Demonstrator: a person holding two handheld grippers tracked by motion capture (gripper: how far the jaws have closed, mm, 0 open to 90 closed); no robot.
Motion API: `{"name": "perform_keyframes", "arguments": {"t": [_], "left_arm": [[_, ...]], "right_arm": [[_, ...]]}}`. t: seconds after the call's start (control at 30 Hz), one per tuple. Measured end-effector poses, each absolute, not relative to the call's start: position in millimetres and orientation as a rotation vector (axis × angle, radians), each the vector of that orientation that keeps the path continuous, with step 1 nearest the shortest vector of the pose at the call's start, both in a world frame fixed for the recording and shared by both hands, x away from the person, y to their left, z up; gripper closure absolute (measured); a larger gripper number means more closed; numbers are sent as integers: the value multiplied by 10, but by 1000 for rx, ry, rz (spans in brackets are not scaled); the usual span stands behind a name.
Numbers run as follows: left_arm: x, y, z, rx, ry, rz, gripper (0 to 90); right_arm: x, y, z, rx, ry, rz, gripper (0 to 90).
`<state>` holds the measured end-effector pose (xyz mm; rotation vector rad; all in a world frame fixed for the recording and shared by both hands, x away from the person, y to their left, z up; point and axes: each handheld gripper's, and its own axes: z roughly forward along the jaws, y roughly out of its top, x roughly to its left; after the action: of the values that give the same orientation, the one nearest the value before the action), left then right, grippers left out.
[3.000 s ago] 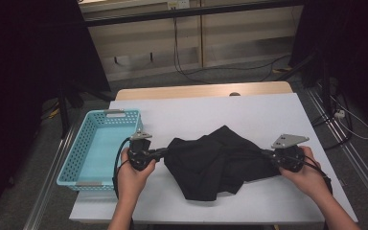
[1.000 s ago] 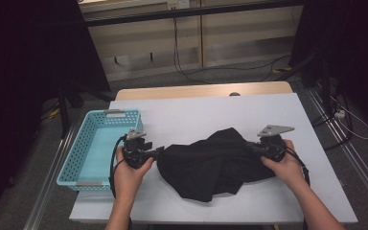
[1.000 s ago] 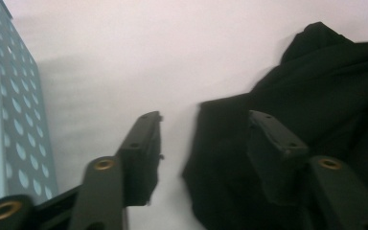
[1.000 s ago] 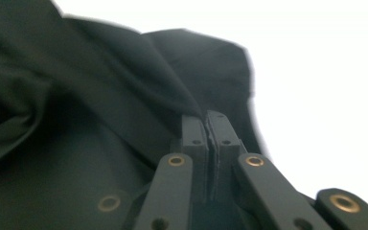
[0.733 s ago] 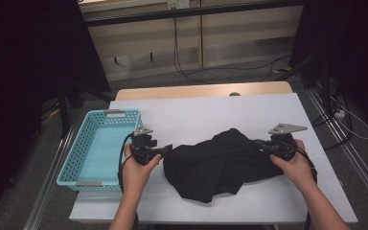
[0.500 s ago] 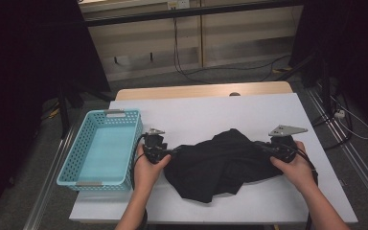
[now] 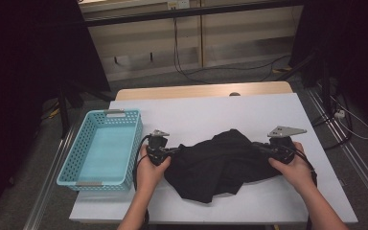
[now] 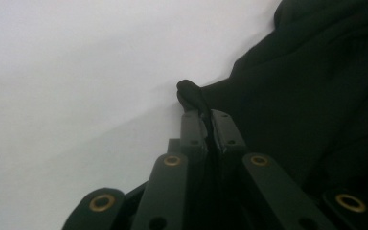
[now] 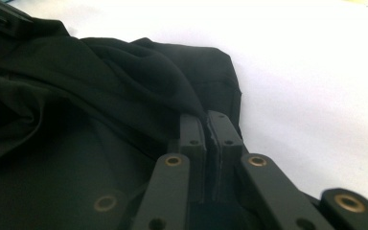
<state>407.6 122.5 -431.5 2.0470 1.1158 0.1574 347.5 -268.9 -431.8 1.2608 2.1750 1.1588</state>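
Here, white table, teal basket at left, dark room around

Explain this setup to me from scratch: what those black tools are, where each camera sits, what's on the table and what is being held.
A person sits at a white table and holds a tool in each hand: a hand-held gripper with two black jaws.

The high view looks down from above the person's side. There the left hand-held gripper is at the left and the right hand-held gripper at the right. The other two pictures come from cameras riding on the grippers, looking along their jaws.

On the table lie a crumpled black garment and, at the left, a light blue plastic basket.

The left jaws have just closed on a fold at the garment's left edge; the right jaws are clamped on its right edge.
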Motion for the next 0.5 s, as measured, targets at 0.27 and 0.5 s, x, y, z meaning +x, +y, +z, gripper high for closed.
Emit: {"name": "perform_keyframes", "arguments": {"t": [0.27, 0.5], "left_arm": [[4010, 1577, -3910, 1841, 1093, 198, 851], [3982, 1743, -3925, 1816, 1132, 222, 853]], "right_arm": [[3513, -2660, -4285, 1287, 2149, 1212, 874], [3530, -2547, -4319, 1238, 2182, 1211, 791]]}}
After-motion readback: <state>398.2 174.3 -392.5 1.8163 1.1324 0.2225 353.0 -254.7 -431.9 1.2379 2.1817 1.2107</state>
